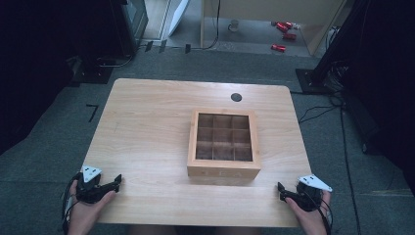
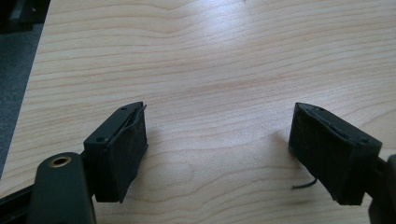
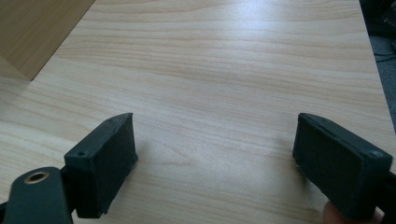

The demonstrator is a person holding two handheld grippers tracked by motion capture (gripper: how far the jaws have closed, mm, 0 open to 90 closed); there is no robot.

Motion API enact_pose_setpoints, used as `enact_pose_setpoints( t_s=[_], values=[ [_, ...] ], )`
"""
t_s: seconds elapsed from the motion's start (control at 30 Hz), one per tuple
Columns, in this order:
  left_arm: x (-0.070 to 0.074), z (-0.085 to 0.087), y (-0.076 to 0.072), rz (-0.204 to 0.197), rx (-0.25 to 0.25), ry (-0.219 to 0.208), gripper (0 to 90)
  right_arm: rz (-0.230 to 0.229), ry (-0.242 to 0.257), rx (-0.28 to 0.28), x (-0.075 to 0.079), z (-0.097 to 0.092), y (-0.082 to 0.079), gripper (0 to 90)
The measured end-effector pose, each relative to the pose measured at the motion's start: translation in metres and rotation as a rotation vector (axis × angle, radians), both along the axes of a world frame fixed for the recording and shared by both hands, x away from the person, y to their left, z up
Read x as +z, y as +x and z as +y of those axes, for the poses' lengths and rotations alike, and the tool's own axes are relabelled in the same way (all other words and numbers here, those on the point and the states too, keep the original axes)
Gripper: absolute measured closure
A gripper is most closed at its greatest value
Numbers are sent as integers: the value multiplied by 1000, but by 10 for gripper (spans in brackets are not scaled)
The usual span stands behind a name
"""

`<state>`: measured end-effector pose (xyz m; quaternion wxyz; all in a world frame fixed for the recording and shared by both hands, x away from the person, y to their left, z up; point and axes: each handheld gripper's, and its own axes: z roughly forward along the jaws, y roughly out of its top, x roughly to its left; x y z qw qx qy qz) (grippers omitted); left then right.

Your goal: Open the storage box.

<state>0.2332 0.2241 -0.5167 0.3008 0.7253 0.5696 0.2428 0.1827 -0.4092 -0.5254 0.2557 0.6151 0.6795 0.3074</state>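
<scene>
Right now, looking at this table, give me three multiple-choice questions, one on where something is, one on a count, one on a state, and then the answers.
1. Where does the wooden box stand on the table?
A. at the far left corner
B. right of the middle, between the two grippers' sides
C. hanging over the near edge

2. How many compartments does the box's grid have?
A. four
B. six
C. nine

3. How do the jaws of the left gripper stand?
A. wide apart with bare table between them
B. shut on a box lid
C. shut on a cloth

Answers:
1. B, as the high view shows the box a little right of the table's middle, clear of all edges.
2. C, as three rows of three show in the high view.
3. A, as the left gripper view shows only wood grain between the pads.
</scene>
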Motion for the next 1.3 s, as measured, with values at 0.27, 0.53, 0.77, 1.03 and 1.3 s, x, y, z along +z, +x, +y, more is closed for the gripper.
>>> enact_pose_setpoints(
  t_s=[0.27, 0.53, 0.77, 1.03, 1.3],
  values=[
    [5, -18, 4, -36, 10, 80, 215, -1, -1, -22, 0, -2, 4, 136],
    [18, -55, 8, -44, -92, 21, 212, -1, -1, -22, 0, -2, 4, 136],
    [28, -99, 20, -51, -191, -11, 212, -4, -1, -22, 0, -3, 5, 148],
    [35, -139, 27, -62, -289, -52, 213, -2, 2, -24, 0, -3, 5, 148],
    [39, -157, 30, -63, -378, -123, 236, -3, 1, -25, 0, -4, 5, 142]
  ],
)
